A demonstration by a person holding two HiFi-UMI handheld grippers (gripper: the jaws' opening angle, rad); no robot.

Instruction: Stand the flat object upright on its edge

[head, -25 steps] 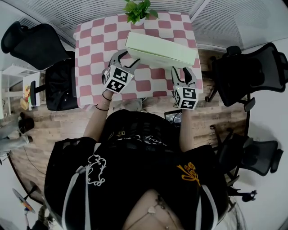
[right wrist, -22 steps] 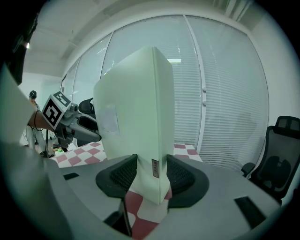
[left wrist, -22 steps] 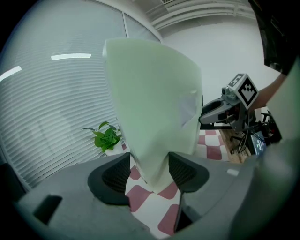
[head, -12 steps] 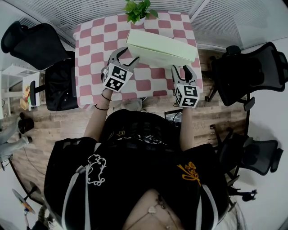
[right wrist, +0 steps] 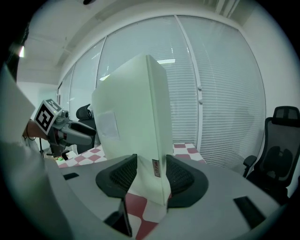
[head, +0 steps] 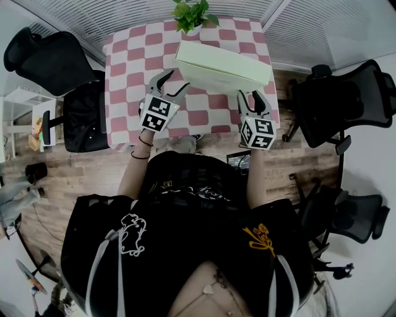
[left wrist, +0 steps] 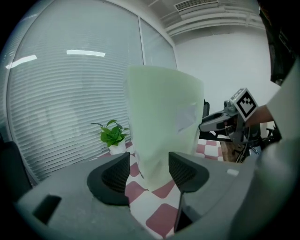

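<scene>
A pale green flat box (head: 223,62) stands upright on its long edge across the red-and-white checked table (head: 130,68). My left gripper (head: 173,80) is at the box's left end. In the left gripper view the box (left wrist: 164,117) rises between the jaws; the right pad (left wrist: 185,171) lies against it and a strip of cloth shows beside the left pad, so this gripper (left wrist: 149,171) is open. My right gripper (head: 252,96) is at the right end. In the right gripper view both pads sit against the box's (right wrist: 131,108) end corner, so that gripper (right wrist: 151,176) is shut on it.
A small potted plant (head: 192,13) stands at the table's far edge, just behind the box. Black office chairs stand left (head: 55,56) and right (head: 346,99) of the table. Window blinds run behind the table. The person stands at the table's near edge.
The left gripper has rolled a little and its marker cube has shifted slightly. The box sits marginally farther up the table. The right gripper has kept its place.
</scene>
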